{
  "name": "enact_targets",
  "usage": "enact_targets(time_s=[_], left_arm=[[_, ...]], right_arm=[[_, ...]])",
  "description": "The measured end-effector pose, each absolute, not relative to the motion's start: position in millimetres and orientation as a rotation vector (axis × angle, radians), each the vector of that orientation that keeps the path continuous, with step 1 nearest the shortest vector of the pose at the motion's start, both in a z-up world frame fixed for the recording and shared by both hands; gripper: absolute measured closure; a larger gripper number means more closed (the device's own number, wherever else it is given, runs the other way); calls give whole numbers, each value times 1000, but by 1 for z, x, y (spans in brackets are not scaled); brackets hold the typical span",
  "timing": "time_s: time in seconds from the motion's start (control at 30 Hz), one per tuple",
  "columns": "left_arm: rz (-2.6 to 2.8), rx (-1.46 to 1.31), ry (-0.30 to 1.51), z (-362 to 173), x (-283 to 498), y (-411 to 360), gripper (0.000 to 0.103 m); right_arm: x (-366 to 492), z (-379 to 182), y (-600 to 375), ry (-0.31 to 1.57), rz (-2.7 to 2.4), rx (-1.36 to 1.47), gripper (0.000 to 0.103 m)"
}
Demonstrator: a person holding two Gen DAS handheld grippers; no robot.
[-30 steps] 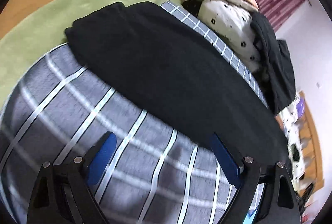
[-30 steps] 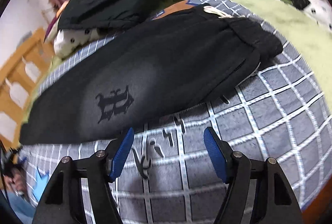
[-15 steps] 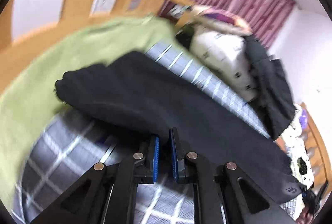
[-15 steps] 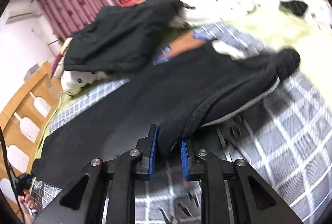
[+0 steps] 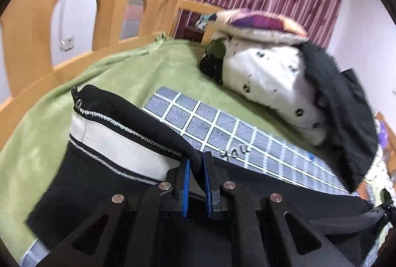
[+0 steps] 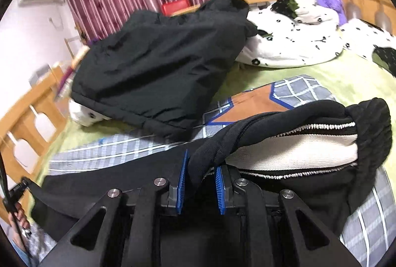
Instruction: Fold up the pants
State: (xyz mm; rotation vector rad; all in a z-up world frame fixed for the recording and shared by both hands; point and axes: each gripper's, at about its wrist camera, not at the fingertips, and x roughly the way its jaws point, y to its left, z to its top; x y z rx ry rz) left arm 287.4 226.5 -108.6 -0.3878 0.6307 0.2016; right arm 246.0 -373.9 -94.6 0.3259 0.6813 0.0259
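Above checked sheet [image 5: 222,123], both tongs [image 5: 196,175] [image 6: 201,173] clamped on pants [image 6: 284,123].

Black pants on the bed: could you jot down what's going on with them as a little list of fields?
item: black pants, pale lining showing
surface: grey checked blanket over green bedding
left gripper: shut on the pants' edge
right gripper: shut on bunched pants fabric
nearby: black jacket, spotted white bedding
stage: edge lifted, fold unfinished
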Motion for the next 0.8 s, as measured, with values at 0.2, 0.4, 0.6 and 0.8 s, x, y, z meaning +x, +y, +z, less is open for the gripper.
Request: enact_targets(time_s=[0.2,0.4,0.6,0.8], left_arm=[[276,-350,748,-132,324,217,52],[233,-338,691,-102,286,211,31],[142,-403,786,-116,194,223,31],[68,-613,875,-169,117,243,31]], right_arm=[[307,-125,-363,798,-3,269,63],[264,-111,-356,730,35,228,42],[180,-115,-362,768,31,206,40],[105,-161,-389,857,8,356,33]])
